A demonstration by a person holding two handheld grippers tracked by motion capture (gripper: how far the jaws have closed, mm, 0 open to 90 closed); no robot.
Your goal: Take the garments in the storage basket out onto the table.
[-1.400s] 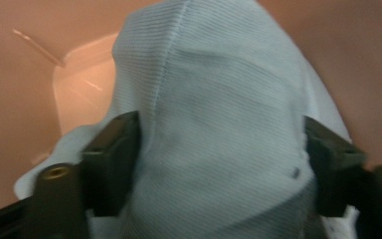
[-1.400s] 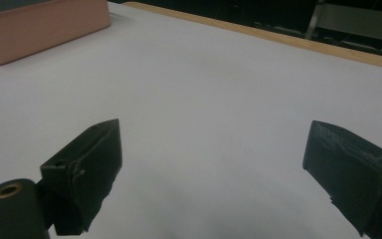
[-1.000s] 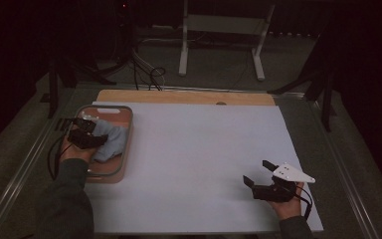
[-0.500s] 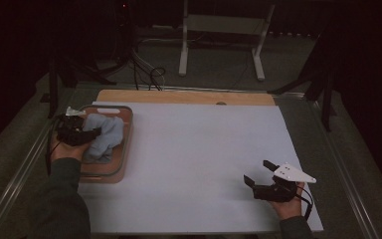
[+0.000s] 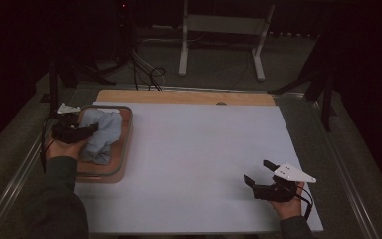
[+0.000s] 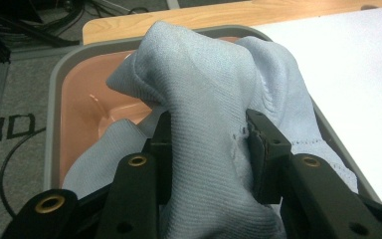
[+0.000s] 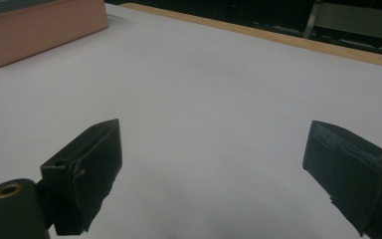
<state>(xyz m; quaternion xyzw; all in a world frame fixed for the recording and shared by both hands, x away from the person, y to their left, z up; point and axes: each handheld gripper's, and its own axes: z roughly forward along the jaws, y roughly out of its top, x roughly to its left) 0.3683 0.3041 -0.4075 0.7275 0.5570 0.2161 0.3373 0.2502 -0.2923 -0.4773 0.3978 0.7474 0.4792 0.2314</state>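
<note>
Left gripper (image 6: 206,144) jaws pinching pale blue cloth (image 6: 214,99) over pink tray (image 6: 79,94); right gripper (image 7: 214,169) jaws spread above white sheet (image 7: 219,84)

The cloth (image 6: 214,149) is a pale blue-grey knitted piece, soft and thick, with a fine ribbed weave that shows clearly close up. It is bunched rather than spread, gathered into a tall fold that rises out of the tray (image 6: 54,99), with its upper edge rolled over into a rounded peak. One loose flap drops to the tray floor on one side, while another drapes over the tray's rim toward the white tabletop. The tray is shallow, salmon-pink inside with a grey rim and rounded corners, and it sits at the left edge of the table. From above, the cloth (image 5: 102,134) covers most of the tray (image 5: 125,149).
</note>
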